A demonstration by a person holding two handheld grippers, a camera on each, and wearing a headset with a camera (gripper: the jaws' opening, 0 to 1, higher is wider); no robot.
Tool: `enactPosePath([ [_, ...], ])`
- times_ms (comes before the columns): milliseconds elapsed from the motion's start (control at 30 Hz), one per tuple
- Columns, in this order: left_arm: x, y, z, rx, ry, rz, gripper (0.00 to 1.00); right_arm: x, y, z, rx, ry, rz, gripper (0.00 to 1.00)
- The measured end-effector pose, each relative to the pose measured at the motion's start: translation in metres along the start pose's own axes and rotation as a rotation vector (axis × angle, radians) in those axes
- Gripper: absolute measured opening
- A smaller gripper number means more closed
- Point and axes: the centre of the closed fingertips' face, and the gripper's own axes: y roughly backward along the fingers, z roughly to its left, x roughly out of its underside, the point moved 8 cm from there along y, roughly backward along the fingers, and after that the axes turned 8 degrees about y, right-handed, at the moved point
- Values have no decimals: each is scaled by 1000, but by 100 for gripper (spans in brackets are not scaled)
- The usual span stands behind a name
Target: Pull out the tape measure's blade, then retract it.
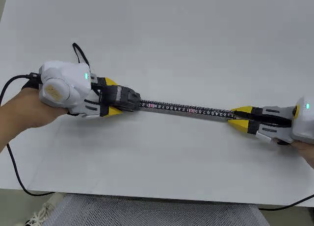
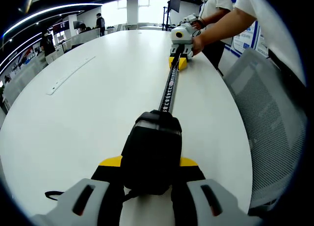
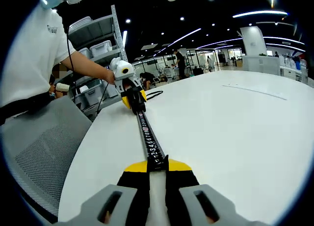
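A black tape measure case (image 1: 121,98) (image 2: 152,152) lies on the white table, and my left gripper (image 1: 110,97) (image 2: 149,162) is shut on it. From the case a dark numbered blade (image 1: 185,109) (image 2: 168,91) (image 3: 149,140) runs out flat along the tabletop to the right. At the blade's far end my right gripper (image 1: 234,119) (image 3: 157,164) is shut on its tip. In the left gripper view the right gripper (image 2: 178,59) sits small at the blade's end. In the right gripper view the left gripper (image 3: 133,99) holds the case (image 3: 137,108) far off.
The white table (image 1: 162,44) stretches wide behind the blade. A black cable (image 1: 11,157) trails off the left gripper over the near edge. A grey mesh chair (image 1: 157,211) stands below that edge. Shelves with bins (image 3: 98,44) rise beyond the table.
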Motion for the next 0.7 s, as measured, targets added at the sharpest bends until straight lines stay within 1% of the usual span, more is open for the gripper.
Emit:
enactPosePath([
  [267, 0, 0, 0, -1, -2, 0, 33, 1, 2, 0, 1, 0, 9, 8],
  [533, 0, 0, -1, -2, 2, -1, 33, 5, 12, -2, 15, -9, 10, 8],
  [700, 0, 0, -1, -4, -1, -2, 33, 5, 12, -1, 15, -10, 11, 8],
])
